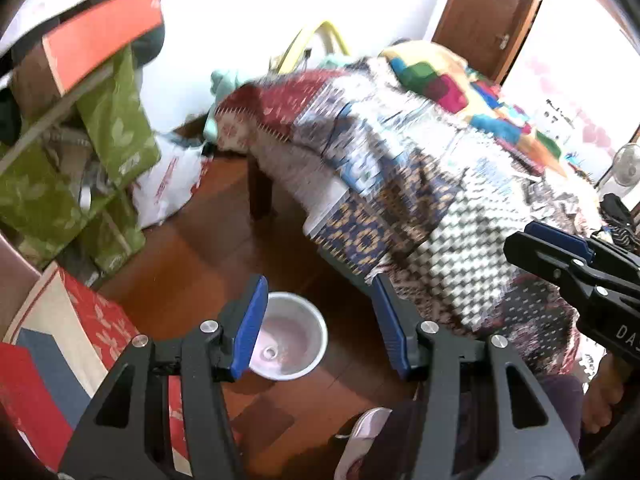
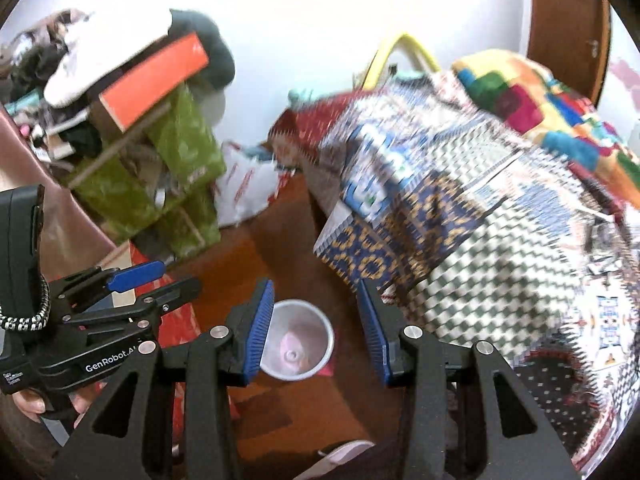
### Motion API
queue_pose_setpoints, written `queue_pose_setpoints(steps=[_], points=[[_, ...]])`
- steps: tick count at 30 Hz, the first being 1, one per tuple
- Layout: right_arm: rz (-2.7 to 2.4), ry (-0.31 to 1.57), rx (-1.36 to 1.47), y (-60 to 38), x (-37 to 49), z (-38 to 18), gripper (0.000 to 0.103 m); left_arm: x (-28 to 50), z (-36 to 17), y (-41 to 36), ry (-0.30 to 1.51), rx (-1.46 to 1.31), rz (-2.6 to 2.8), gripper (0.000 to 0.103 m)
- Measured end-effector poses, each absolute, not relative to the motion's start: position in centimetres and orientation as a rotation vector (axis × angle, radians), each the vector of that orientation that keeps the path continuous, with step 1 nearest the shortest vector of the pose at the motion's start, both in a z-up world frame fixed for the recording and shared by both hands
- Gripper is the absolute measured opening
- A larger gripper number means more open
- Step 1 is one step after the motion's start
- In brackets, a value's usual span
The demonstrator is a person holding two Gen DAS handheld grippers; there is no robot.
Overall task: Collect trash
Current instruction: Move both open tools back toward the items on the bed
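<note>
A white round trash bin [image 1: 310, 314] stands on the wooden floor far below both grippers, with a pinkish lining and a small object at its bottom. In the left wrist view my left gripper [image 1: 318, 284] is open, and nothing sits between its blue pads. My right gripper [image 2: 315, 286] is also open and empty, with the bin [image 2: 320, 322] visible through the gap. Each gripper appears in the other's view: the right gripper [image 1: 520, 236] at the right edge, and the left gripper [image 2: 160, 280] at the left, held in a hand. No trash item is gripped.
A bed with a patterned quilt [image 1: 420, 168] fills the right side. Green bags [image 1: 116, 128], an orange box [image 1: 100, 44] and a white plastic bag [image 1: 168, 188] are piled at the left wall. A red-patterned box [image 1: 96, 320] lies near the bin. A shoe [image 1: 360, 436] rests on the floor.
</note>
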State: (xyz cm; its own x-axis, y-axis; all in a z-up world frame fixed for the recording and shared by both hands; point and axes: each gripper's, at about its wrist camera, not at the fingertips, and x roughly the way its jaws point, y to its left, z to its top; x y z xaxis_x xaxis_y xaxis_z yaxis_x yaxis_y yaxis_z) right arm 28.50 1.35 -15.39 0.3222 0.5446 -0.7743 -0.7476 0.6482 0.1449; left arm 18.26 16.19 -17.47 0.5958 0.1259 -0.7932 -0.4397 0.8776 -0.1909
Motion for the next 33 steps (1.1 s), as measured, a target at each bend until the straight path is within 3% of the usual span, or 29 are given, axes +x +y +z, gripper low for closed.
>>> queue_pose_setpoints(steps=[17, 26, 33], points=[[0.683, 0.69, -0.136, -12.0, 31.5, -7.3, 0.04, 25.0, -8.0, 4.4, 0.697, -0.256, 0.181, 0.053], [0.526, 0.691, -0.07, -19.2, 36.5, -7.5, 0.04, 33.0, -8.1, -1.7, 0.721, -0.201, 0.032, 0.053], [0.369, 0.771, -0.006, -24.9, 41.6, -10.6, 0.04, 39.4, -10.5, -5.4, 0.773, -0.152, -0.062, 0.053]])
